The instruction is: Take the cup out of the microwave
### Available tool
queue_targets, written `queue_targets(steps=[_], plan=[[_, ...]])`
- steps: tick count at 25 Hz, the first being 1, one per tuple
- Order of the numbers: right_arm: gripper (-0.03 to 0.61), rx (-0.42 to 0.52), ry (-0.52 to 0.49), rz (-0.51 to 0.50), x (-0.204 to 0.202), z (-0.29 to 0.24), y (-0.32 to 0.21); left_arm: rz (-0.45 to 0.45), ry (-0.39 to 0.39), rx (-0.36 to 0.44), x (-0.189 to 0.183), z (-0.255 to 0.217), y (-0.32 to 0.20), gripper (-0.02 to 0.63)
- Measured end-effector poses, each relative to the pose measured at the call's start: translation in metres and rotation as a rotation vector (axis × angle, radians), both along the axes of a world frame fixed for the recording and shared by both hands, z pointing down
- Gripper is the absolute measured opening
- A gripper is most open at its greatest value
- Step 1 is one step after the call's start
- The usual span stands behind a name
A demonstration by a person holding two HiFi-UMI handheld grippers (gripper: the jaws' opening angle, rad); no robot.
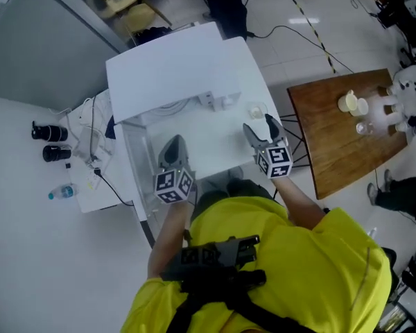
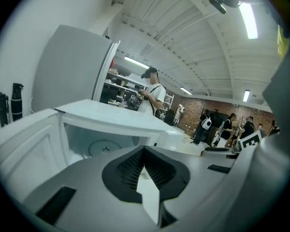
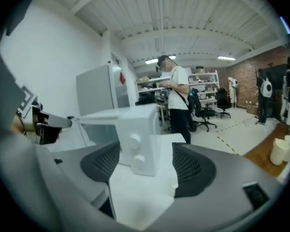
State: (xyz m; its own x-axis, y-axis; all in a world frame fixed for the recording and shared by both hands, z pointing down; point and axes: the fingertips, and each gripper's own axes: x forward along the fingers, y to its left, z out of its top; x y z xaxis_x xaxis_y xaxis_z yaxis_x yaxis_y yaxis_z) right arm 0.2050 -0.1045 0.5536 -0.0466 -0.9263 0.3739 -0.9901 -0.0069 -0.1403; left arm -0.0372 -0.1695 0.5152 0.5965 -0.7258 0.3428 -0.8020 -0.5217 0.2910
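Note:
The white microwave (image 1: 173, 75) stands on a white table (image 1: 215, 155) with its door (image 1: 133, 175) swung open to the left. In the left gripper view its cavity (image 2: 104, 146) shows only the bare turntable. A small clear cup (image 1: 255, 111) sits on the table to the right of the microwave's front, just ahead of my right gripper (image 1: 261, 127). That gripper is open with nothing between its pads, and it faces the microwave's knob panel (image 3: 135, 151). My left gripper (image 1: 172, 146) hovers before the open cavity, pads (image 2: 130, 166) meeting at the tips and holding nothing.
A wooden table (image 1: 333, 144) with pale cups (image 1: 351, 103) stands to the right. Two black bottles (image 1: 48, 132) and a water bottle (image 1: 61, 193) lie at the left beside cables. A person (image 3: 176, 95) stands behind the microwave, and others stand farther back.

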Motion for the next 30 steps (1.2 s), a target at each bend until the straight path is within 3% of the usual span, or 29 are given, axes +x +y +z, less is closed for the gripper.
queue_targets(steps=[5,6,10,14,16,19,25,30], plan=[[0.302,0.115,0.018,-0.085,-0.052,-0.091,-0.032,-0.036,0.02,0.089,-0.036,-0.058,-0.004,0.0],[0.253,0.14,0.016,-0.097,-0.06,-0.107,-0.034,-0.049,0.019,0.102,-0.045,-0.067,-0.003,0.0],[0.25,0.248,0.021,-0.164,-0.088,-0.161,-0.031,-0.094,0.021,0.173,-0.07,-0.114,0.009,0.0],[0.248,0.298,-0.022,-0.2,-0.107,-0.195,-0.024,-0.099,0.053,0.227,-0.077,-0.157,0.016,0.0],[0.126,0.347,-0.022,-0.214,-0.115,-0.218,-0.015,-0.102,0.059,0.258,-0.082,-0.176,0.023,0.0],[0.006,0.404,-0.004,-0.224,-0.118,-0.243,-0.001,-0.111,0.071,0.298,-0.09,-0.197,0.036,0.0],[0.006,0.437,-0.005,-0.26,-0.124,-0.261,0.011,-0.106,0.048,0.308,-0.096,-0.203,0.054,0.0],[0.005,0.406,-0.01,-0.256,-0.126,-0.253,0.013,-0.098,0.044,0.308,-0.096,-0.202,0.053,0.0]])
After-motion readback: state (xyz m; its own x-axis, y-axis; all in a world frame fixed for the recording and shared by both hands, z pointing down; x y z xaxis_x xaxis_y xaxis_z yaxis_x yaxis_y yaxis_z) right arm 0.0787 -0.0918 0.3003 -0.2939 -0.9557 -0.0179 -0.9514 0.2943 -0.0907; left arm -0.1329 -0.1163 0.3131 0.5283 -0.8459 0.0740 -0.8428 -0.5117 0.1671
